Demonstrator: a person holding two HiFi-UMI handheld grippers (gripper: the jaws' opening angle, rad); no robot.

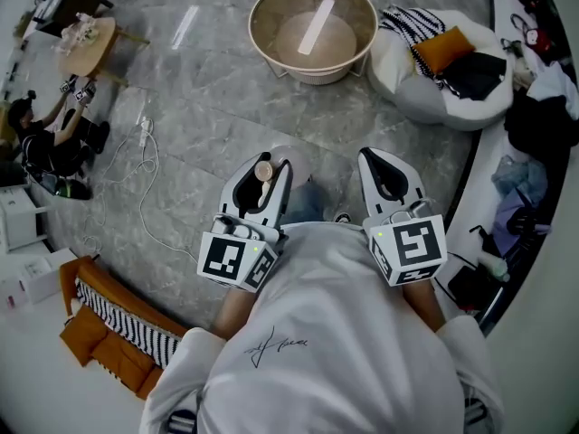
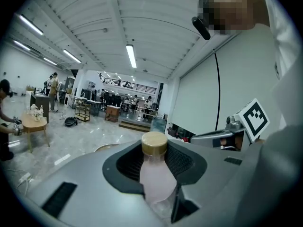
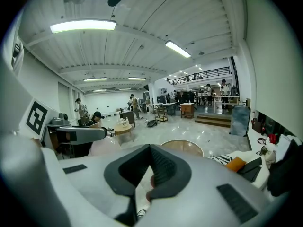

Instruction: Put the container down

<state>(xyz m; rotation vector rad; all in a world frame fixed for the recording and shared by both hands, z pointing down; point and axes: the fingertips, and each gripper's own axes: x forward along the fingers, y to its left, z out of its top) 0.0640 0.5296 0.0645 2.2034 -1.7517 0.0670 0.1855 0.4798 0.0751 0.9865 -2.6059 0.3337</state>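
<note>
The container is a pale pink translucent bottle (image 2: pixel 156 174) with a tan cap (image 1: pixel 263 170). It stands upright between the jaws of my left gripper (image 2: pixel 154 151), which is shut on its body. In the head view the left gripper (image 1: pixel 261 177) is held out in front of the person's chest, high above the grey stone floor. Beside it, at the same height, my right gripper (image 1: pixel 388 175) is shut with nothing in it; in its own view the right gripper (image 3: pixel 150 174) shows its dark pads pressed together.
A round tan basket-like tub (image 1: pixel 271 48) stands on the floor ahead. To its right, a white beanbag (image 1: pixel 412 93) carries clothes and an orange cushion. An orange and striped cushion (image 1: pixel 109 324) lies at lower left. A cable (image 1: pixel 145 179) crosses the floor, and a person (image 1: pixel 45 143) sits at the left.
</note>
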